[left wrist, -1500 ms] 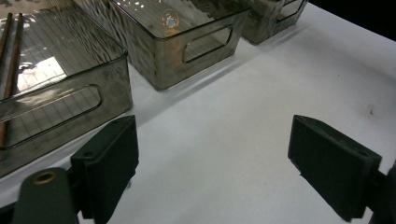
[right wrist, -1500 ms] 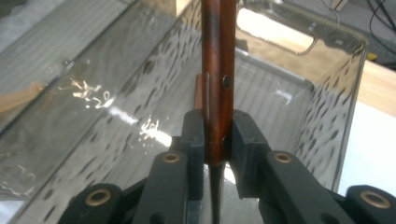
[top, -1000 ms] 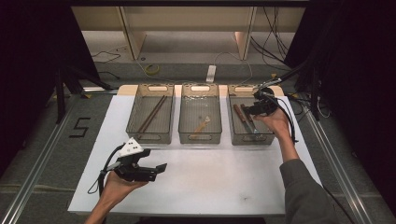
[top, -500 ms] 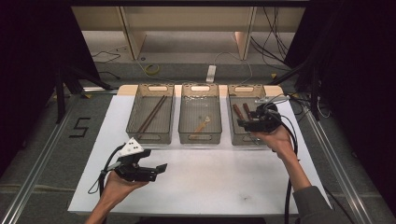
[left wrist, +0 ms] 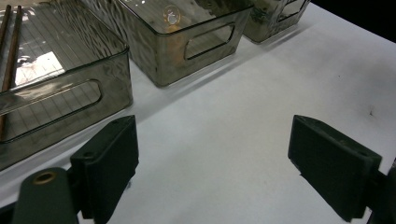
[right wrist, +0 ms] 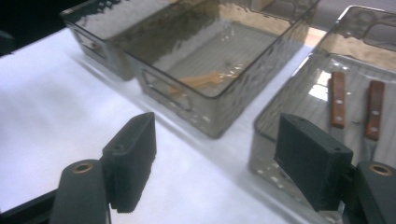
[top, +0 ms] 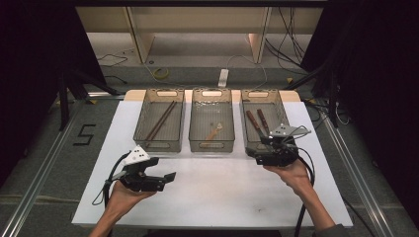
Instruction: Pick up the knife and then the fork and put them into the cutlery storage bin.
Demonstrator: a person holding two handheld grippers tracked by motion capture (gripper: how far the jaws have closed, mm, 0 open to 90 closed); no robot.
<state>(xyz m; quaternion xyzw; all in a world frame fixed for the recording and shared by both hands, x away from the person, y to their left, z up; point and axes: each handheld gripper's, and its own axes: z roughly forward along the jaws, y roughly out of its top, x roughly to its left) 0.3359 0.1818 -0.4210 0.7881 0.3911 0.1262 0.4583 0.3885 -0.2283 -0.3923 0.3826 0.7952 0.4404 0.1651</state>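
Knives [top: 258,123] are lying in the right bin [top: 284,106]; right tongs [top: 264,149], empty, have just been opening and are lingering at its near end; left tongs [top: 170,177] are waiting open, likely fetching next.

In the left gripper view, the two brown sticks [left wrist: 8,51] are cut off by the top and left edges. In the right gripper view, the two wooden handles [right wrist: 337,99] show, but their far ends hide behind the right gripper's [right wrist: 229,163] own jaw. The small orange thing [right wrist: 203,80] in the middle bin [right wrist: 187,100] is too blurry to name.
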